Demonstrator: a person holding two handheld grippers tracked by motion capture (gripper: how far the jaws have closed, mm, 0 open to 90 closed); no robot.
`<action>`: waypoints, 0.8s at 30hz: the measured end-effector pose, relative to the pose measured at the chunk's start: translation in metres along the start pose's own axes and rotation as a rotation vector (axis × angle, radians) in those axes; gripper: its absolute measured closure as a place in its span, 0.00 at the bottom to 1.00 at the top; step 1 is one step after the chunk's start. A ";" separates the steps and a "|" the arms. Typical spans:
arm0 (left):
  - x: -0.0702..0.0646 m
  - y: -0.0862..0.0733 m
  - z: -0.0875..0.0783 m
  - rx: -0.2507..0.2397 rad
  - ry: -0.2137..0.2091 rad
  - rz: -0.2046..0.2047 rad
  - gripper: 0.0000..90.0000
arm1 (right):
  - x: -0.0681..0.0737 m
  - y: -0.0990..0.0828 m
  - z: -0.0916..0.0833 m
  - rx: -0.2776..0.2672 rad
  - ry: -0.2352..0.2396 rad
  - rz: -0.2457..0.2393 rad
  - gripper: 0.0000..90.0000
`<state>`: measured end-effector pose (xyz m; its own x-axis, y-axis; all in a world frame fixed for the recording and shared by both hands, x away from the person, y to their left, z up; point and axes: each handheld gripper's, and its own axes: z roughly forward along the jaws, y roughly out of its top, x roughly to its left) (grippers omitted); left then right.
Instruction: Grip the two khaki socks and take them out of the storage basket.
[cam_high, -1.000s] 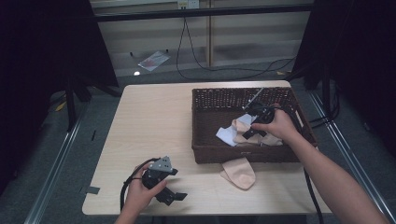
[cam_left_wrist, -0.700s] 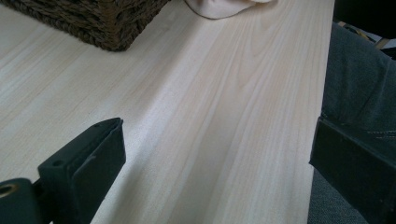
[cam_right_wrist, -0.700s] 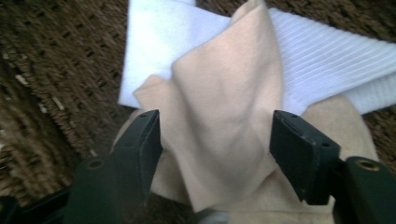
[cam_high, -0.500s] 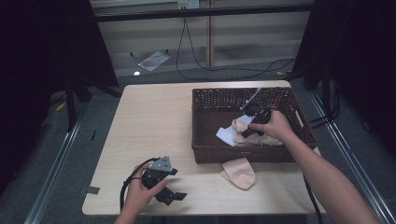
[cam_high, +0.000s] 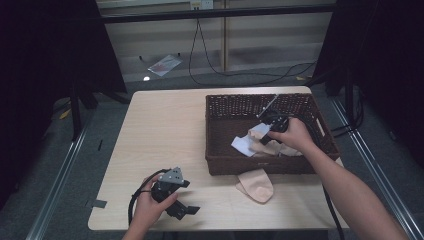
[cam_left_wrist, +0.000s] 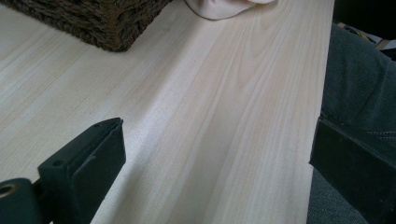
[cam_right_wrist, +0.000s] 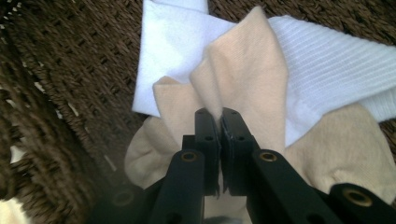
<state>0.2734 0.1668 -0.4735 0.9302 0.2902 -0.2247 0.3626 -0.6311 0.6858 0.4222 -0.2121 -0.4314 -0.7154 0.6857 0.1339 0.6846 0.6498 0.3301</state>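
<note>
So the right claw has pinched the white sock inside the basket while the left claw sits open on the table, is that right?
Not quite. The right claw is shut on the beige sock, not the white sock lying under it; the right gripper view shows this. It is inside the basket, and the left claw does sit open on the table.

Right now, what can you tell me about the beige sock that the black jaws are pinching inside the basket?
The beige knitted sock looks soft and finely ribbed. It lies crumpled in the dark brown wicker basket, partly over a white ribbed sock. A fold of it stands up in a peak, pinched between the jaws of the right gripper, which have just closed on it. Its rounded end rests on the basket's woven floor. A second beige sock lies outside on the pale wooden table.
</note>
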 end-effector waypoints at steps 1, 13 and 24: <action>0.000 0.000 0.000 -0.001 -0.001 0.000 0.04 | 0.000 0.000 -0.003 0.001 0.009 0.006 0.97; 0.000 0.000 0.002 -0.007 -0.005 -0.004 0.04 | 0.000 -0.007 -0.044 -0.042 0.053 0.023 0.98; 0.000 0.000 0.003 -0.003 -0.003 0.002 0.03 | 0.009 -0.003 -0.078 -0.039 0.064 -0.016 0.98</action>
<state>0.2733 0.1646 -0.4751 0.9311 0.2869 -0.2252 0.3605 -0.6298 0.6881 0.4026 -0.2335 -0.3581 -0.7343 0.6524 0.1874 0.6683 0.6464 0.3683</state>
